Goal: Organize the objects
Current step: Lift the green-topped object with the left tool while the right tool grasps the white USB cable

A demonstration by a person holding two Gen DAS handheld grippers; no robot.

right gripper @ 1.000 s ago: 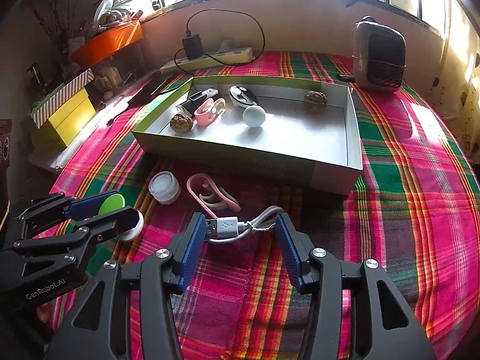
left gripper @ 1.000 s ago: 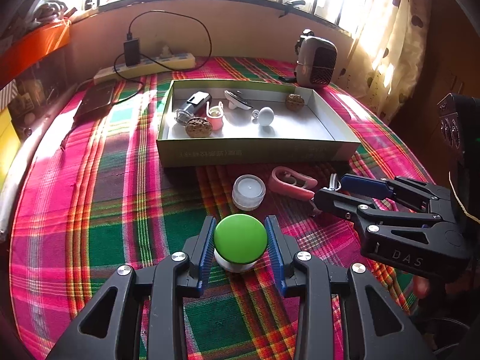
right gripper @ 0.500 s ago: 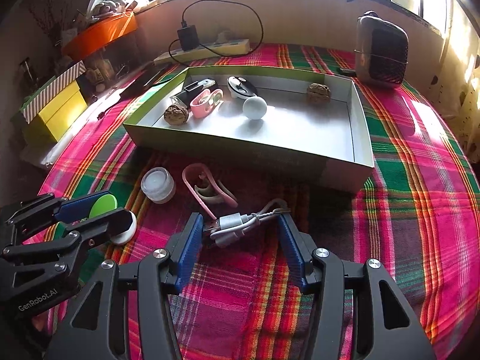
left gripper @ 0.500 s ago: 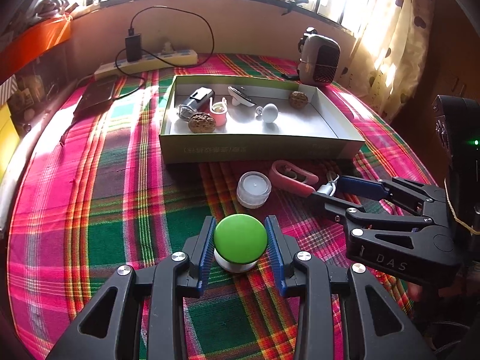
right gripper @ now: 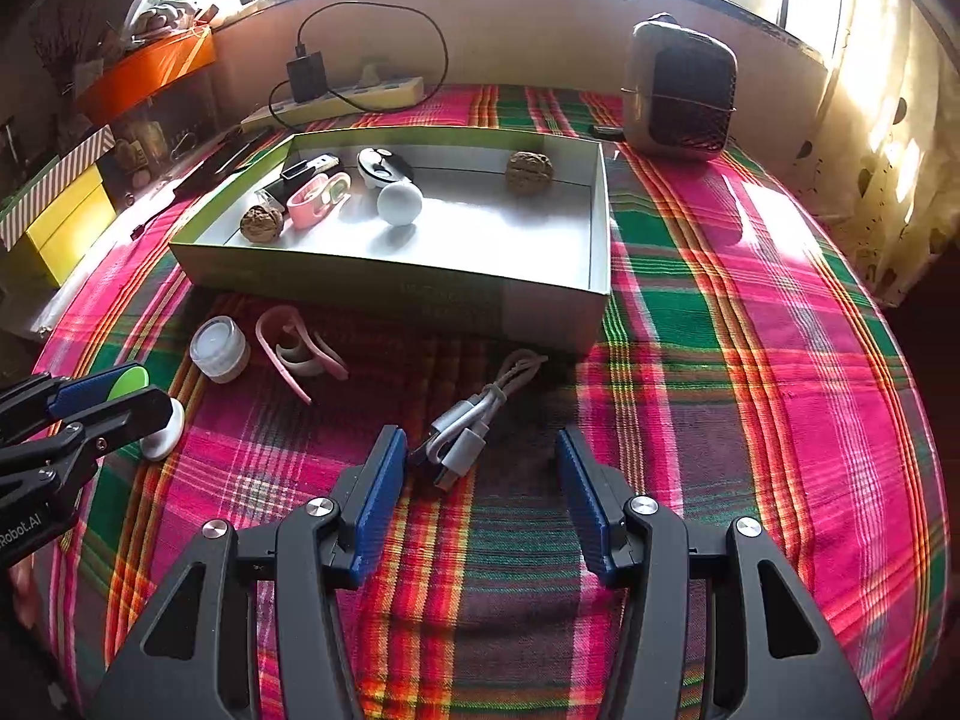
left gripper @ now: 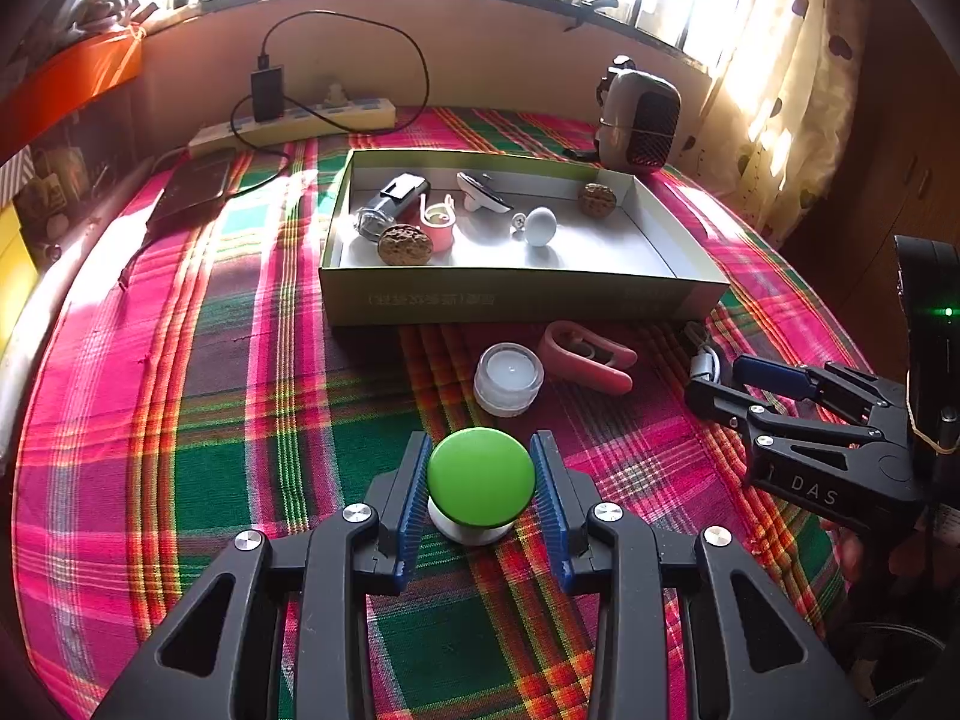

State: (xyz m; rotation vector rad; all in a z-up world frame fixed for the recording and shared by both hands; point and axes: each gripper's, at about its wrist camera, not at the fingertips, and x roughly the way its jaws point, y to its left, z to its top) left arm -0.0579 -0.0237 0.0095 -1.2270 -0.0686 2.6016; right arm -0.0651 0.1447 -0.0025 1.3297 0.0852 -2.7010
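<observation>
Right now my left gripper (left gripper: 481,489) is clamped on the green-topped button (left gripper: 480,483), which sits low over the plaid cloth (left gripper: 198,420) in front of the open box (left gripper: 516,297). My right gripper (right gripper: 474,480) has its fingers wide apart, with the bundled USB cable (right gripper: 474,420) lying on the cloth between their tips, nearer the left pad. Beside the box's front wall lie a small clear jar (left gripper: 509,378) and a pink clip (left gripper: 591,354).
</observation>
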